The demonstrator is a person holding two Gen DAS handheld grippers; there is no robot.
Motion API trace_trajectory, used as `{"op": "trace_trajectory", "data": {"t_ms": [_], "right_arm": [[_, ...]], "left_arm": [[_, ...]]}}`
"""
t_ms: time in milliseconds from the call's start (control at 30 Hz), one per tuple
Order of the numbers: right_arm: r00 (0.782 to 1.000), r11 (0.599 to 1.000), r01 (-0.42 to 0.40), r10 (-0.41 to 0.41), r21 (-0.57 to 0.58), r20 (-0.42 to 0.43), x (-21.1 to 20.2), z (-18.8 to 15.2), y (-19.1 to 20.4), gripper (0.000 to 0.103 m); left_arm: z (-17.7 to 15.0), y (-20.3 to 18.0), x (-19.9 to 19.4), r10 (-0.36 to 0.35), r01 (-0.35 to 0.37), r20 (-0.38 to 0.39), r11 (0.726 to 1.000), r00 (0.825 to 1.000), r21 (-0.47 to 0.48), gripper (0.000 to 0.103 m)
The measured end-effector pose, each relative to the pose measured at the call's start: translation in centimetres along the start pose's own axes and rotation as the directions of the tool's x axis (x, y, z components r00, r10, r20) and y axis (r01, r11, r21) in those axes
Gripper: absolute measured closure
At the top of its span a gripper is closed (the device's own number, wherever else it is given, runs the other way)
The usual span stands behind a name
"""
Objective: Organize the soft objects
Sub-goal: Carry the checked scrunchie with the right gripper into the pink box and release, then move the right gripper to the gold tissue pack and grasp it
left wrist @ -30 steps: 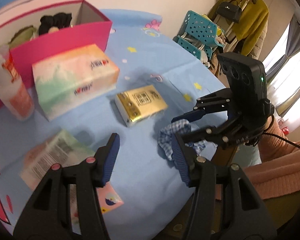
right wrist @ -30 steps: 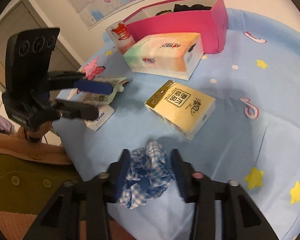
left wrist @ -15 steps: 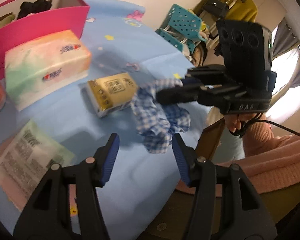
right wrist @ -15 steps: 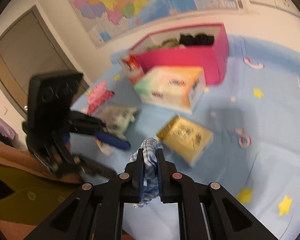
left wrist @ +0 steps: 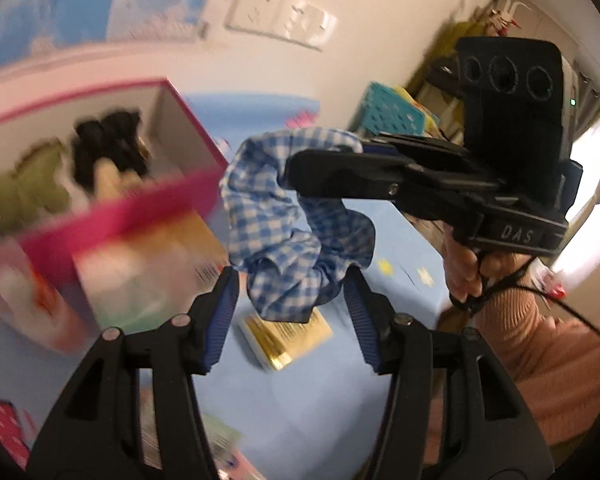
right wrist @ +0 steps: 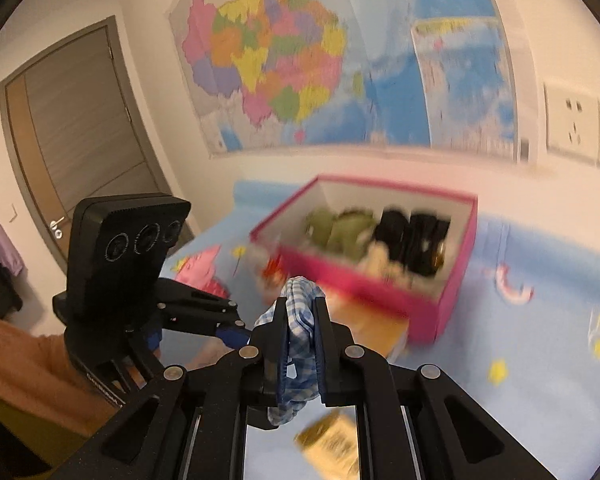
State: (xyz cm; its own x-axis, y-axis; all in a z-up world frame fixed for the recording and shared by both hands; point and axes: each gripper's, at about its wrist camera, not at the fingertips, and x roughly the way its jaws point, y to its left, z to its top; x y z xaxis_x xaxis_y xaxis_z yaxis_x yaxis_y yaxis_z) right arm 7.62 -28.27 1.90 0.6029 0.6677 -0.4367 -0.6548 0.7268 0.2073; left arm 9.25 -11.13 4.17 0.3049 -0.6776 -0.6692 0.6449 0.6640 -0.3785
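My right gripper (right wrist: 300, 308) is shut on a blue-and-white checked scrunchie (right wrist: 298, 320) and holds it in the air above the table. In the left wrist view the scrunchie (left wrist: 296, 220) hangs from the right gripper (left wrist: 296, 168), just beyond my left gripper (left wrist: 292, 280), which is open and empty. The pink box (right wrist: 432, 300) with green, black and cream soft items inside stands at the back of the blue tablecloth; it also shows in the left wrist view (left wrist: 112, 216).
A gold tissue pack (left wrist: 284, 336) lies on the blue cloth under the scrunchie. A large tissue box (left wrist: 140, 276) and a bottle (left wrist: 16, 292) stand in front of the pink box, blurred. A wall map (right wrist: 300, 60) and sockets are behind.
My right gripper has closed on the scrunchie, lifted it off the cloth and carried it up toward the pink box. Both views have tilted up toward the wall.
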Motion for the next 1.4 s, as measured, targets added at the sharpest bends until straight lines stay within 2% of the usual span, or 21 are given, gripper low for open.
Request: {"op": "trace_trajectory", "data": {"t_ms": [200,333,533,700,800,833,867,933,1167,1400], "right_arm": [[0.997,0.998,0.063,-0.062,-0.021,0.042,2.0,4.4,-2.3,0.093],[0.993,0.994,0.111,-0.111,-0.019,0.026,4.4,6.3,-4.2,0.093],[0.985,0.986,0.169,-0.169,-0.001,-0.021,7.5,7.3,-6.8,0.091],[0.975,0.978,0.210,-0.209,0.008,-0.077,10.5,7.1,-8.6,0.090],[0.958,0.963,0.269,-0.268,0.000,-0.102,12.1,6.9,-9.4,0.083],[0.954,0.959,0.283,-0.281,-0.001,-0.105,12.4,6.9,-9.6,0.078],[0.953,0.958,0.287,-0.284,0.010,-0.110,12.7,6.8,-9.9,0.067],[0.941,0.947,0.321,-0.316,0.022,-0.118,13.0,6.6,-10.1,0.058],[0.965,0.968,0.252,-0.250,0.013,-0.078,10.6,5.4,-7.8,0.058],[0.989,0.989,0.139,-0.137,0.056,-0.048,5.9,1.8,-4.7,0.053]], "left_arm": [[4.6,2.2,0.6,0.109,-0.109,0.026,0.994,0.994,-0.023,0.055],[7.4,4.5,1.9,0.157,-0.157,0.005,0.985,0.988,-0.067,0.057],[9.1,7.1,4.1,0.216,-0.222,-0.067,0.969,0.974,-0.104,0.057],[9.5,8.4,5.7,0.274,-0.288,-0.115,0.949,0.955,-0.126,0.056],[9.4,8.8,6.1,0.288,-0.305,-0.135,0.942,0.948,-0.136,0.054],[9.5,8.9,6.2,0.284,-0.302,-0.136,0.943,0.949,-0.143,0.054],[9.5,8.9,6.2,0.283,-0.302,-0.135,0.942,0.949,-0.147,0.053],[9.4,9.1,6.0,0.280,-0.299,-0.134,0.941,0.951,-0.157,0.053],[7.8,7.8,2.9,0.246,-0.251,-0.058,0.960,0.968,-0.123,0.053],[4.6,4.5,-0.5,0.217,-0.216,0.012,0.976,0.976,-0.018,0.053]]}}
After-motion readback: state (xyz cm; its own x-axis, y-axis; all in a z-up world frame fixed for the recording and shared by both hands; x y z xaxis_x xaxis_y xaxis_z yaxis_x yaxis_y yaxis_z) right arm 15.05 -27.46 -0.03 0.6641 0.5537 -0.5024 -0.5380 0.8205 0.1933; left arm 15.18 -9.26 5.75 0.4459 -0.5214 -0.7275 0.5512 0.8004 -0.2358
